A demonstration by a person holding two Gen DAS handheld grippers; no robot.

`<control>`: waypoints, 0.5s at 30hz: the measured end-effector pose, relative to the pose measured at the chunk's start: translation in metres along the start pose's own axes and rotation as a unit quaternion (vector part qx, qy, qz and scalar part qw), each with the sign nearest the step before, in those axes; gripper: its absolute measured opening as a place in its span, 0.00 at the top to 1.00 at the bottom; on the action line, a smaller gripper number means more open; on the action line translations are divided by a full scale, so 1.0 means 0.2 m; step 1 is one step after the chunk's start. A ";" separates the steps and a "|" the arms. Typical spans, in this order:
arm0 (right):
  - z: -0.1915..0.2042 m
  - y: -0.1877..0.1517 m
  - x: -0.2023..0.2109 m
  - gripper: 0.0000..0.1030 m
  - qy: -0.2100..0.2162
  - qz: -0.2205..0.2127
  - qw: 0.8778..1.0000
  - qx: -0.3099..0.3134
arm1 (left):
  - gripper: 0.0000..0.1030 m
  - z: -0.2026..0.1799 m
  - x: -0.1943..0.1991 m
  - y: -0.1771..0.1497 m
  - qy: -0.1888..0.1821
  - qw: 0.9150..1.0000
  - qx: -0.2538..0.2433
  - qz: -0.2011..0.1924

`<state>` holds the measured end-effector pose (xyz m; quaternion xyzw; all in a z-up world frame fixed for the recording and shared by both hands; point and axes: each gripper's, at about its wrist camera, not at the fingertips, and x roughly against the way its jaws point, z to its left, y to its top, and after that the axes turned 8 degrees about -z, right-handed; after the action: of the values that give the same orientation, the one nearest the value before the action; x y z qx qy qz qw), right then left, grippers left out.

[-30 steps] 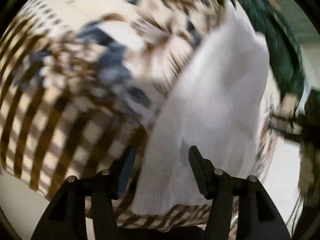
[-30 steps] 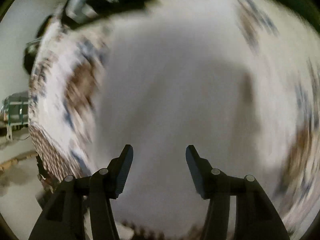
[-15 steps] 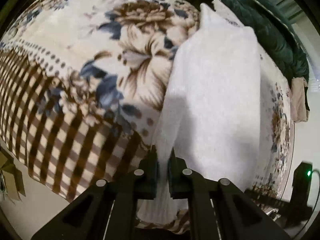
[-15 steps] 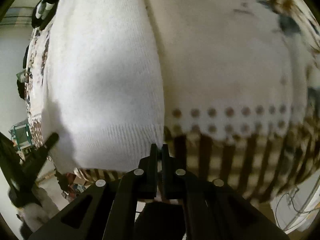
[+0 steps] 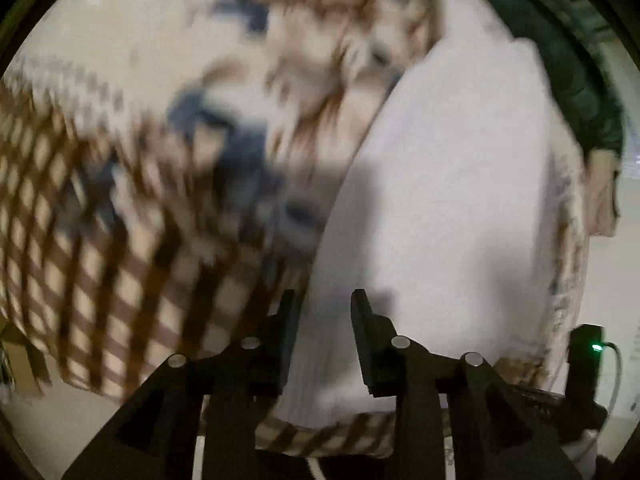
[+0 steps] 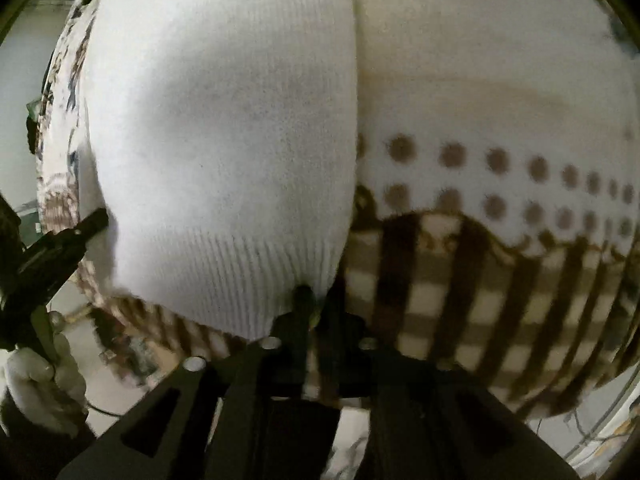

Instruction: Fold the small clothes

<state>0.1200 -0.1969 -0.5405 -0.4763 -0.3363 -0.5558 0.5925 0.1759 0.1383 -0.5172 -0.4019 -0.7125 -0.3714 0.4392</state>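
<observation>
A white knit sweater (image 5: 448, 184) lies flat on a floral and brown-checked blanket (image 5: 120, 240). My left gripper (image 5: 324, 308) hovers over the sweater's near left edge. Its jaws are opening, and the white cloth shows in the gap without being pinched. In the right wrist view the sweater (image 6: 224, 120) fills the left half, with its ribbed hem toward me. My right gripper (image 6: 318, 304) sits at the hem's right corner. Its jaws are opening by a narrow gap, with the corner just at the tips. The left view is blurred.
A dark green quilted cover (image 5: 580, 80) and a beige cloth (image 5: 600, 200) lie at the far right of the bed. A black device with a green light (image 5: 592, 348) stands by the bed's edge. A white-gloved hand (image 6: 36, 376) shows at lower left.
A second ago both grippers stood wide open. Half a second ago each was shut on the sweater's hem edge. Now both pairs of jaws have parted and the left gripper has lifted slightly.
</observation>
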 end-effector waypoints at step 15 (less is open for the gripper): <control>0.03 1.22 0.68 0.40 0.013 -0.241 0.969 -0.051 | 0.68 -0.64 -0.58 1.39 -0.093 0.987 -0.095 -0.089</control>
<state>0.3800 -0.2553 -0.4598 -0.4036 -0.4048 -0.7049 0.4201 0.5022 0.1086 -0.5323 -0.4098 -0.7445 -0.4362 0.2958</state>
